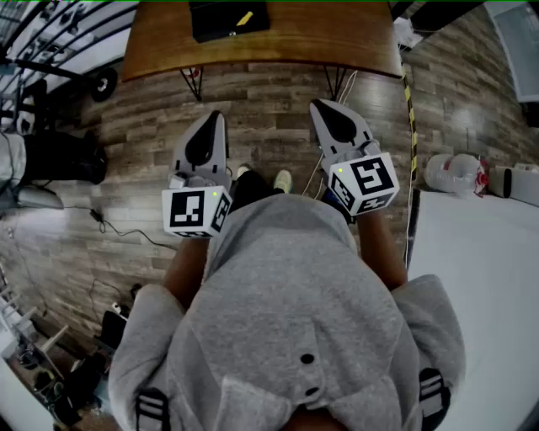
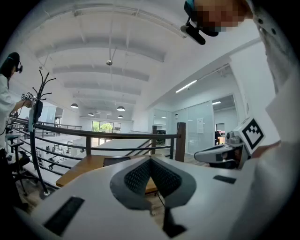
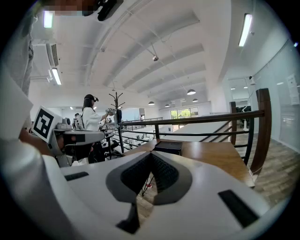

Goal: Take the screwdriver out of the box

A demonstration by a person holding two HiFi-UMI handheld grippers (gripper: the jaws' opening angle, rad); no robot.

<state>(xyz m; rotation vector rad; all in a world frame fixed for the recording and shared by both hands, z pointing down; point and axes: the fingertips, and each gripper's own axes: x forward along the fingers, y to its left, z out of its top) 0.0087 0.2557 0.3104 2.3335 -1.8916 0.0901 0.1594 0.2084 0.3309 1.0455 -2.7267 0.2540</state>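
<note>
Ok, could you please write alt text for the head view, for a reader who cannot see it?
Seen from above, a person in a grey hoodie holds the left gripper and the right gripper, both shut and empty, over a wood-plank floor. Ahead stands a wooden table with a black box on it, something yellow inside.
</note>
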